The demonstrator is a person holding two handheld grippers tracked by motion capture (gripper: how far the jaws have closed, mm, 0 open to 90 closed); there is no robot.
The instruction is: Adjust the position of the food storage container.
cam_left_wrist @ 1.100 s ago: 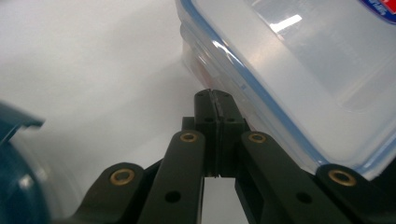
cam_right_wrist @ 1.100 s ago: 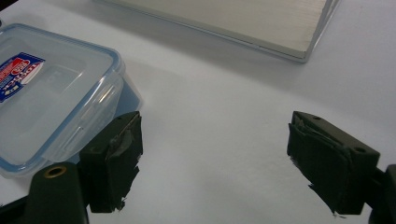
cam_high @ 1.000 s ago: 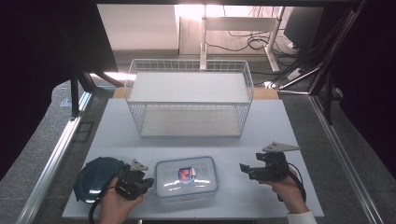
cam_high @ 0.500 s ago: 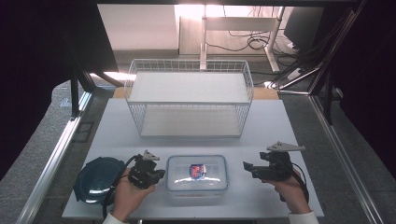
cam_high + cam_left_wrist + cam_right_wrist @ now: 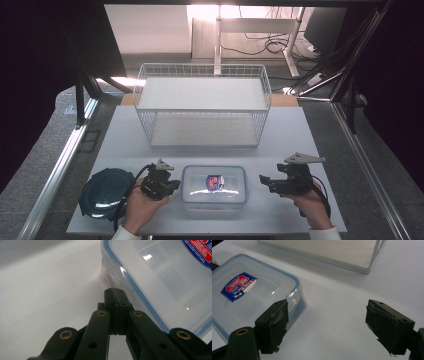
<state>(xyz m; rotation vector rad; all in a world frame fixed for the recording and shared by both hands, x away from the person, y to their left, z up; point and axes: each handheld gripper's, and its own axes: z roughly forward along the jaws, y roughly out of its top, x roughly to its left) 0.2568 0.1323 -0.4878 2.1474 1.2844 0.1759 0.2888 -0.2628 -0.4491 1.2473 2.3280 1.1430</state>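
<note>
Clear rectangular plastic container w/ blue-trimmed lid and red-blue label (image 5: 214, 190) is sitting near-centre on the white table (image 5: 300, 135), in front of the white wire basket (image 5: 202, 111). Left gripper (image 5: 115, 295) is resting jaws together, holding nothing, just beside its left edge; right gripper (image 5: 325, 320), jaws apart, is hovering right of it. Dark blue round lid (image 5: 104, 191) is lying far left

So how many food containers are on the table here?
2: a clear lidded box at the front centre, and a dark round container at the front left beside the left tool. Nothing suggests any hidden.
</note>
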